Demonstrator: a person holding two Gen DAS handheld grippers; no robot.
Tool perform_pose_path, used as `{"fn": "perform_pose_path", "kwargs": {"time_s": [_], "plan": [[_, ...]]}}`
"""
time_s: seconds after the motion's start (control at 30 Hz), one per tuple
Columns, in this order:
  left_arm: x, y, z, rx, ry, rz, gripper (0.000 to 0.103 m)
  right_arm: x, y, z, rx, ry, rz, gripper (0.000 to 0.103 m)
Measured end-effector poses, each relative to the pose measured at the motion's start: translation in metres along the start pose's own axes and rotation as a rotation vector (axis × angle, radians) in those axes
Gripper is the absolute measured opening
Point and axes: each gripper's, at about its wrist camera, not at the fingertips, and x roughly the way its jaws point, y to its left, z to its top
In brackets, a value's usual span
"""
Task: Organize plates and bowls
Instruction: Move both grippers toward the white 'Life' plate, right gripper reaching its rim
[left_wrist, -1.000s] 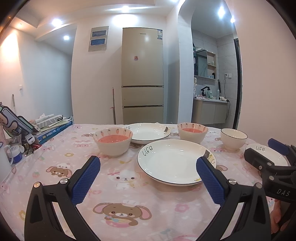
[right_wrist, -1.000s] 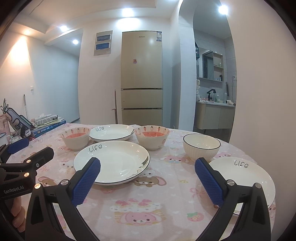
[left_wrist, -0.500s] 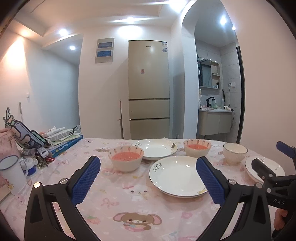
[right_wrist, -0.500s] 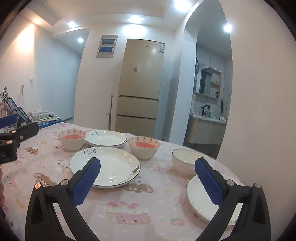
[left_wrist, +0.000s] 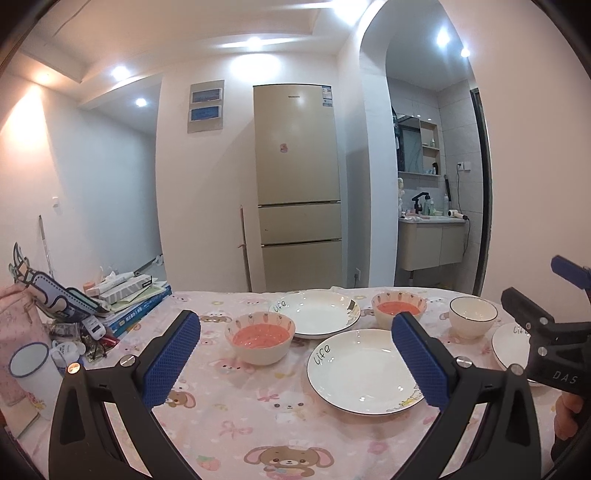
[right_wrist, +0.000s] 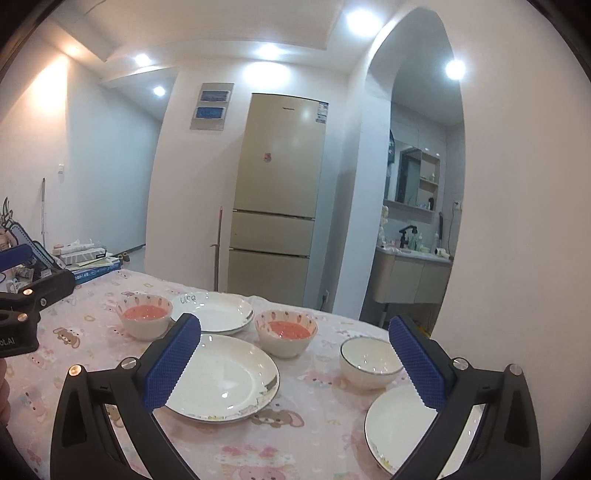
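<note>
On the pink cartoon tablecloth (left_wrist: 236, 424) lie three white "life" plates: a near one (left_wrist: 364, 371) (right_wrist: 225, 376), a far one (left_wrist: 317, 314) (right_wrist: 216, 312) and one at the right (left_wrist: 511, 345) (right_wrist: 397, 428). Two carrot-patterned bowls with pink insides (left_wrist: 260, 341) (left_wrist: 397, 310) (right_wrist: 144, 319) (right_wrist: 286, 332) and a plain white bowl (left_wrist: 472, 321) (right_wrist: 369, 363) stand among them. My left gripper (left_wrist: 295, 363) is open and empty, above the table before the near plate. My right gripper (right_wrist: 293, 367) is open and empty, and shows at the right of the left wrist view (left_wrist: 546, 321).
A stack of books and boxes (left_wrist: 129, 299), a white enamel mug (left_wrist: 31, 365) and small clutter sit at the table's left edge. A beige fridge (left_wrist: 297, 184) stands behind the table, and a bathroom alcove with a vanity (left_wrist: 430, 240) at the right.
Both grippers have lifted and tilted upward and drawn back from the dishes, which now sit lower and smaller in view. Both stay open and empty. No dish has moved.
</note>
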Motion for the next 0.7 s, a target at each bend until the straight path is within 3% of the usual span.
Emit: {"fn": "perform_pose_path", "kwargs": {"time_s": [0.2, 0.3, 0.5, 0.63, 0.7], "plan": [[0.013, 0.007, -0.001, -0.055, 0.037, -0.022, 0.103, 0.013, 0.009, 0.001, -0.004, 0.094, 0.097, 0.103], [0.017, 0.009, 0.004, -0.044, 0.043, -0.004, 0.103, 0.019, 0.002, 0.004, 0.031, 0.109, 0.094, 0.103], [0.020, 0.021, 0.027, -0.040, 0.009, 0.034, 0.103, 0.019, -0.016, 0.036, 0.057, 0.011, 0.012, 0.103], [0.026, 0.039, 0.050, -0.096, -0.011, 0.038, 0.103, 0.019, -0.032, 0.061, 0.107, -0.060, 0.025, 0.103], [0.032, 0.042, 0.058, -0.100, -0.002, 0.031, 0.103, 0.029, -0.035, 0.073, 0.076, -0.027, 0.048, 0.103]]}}
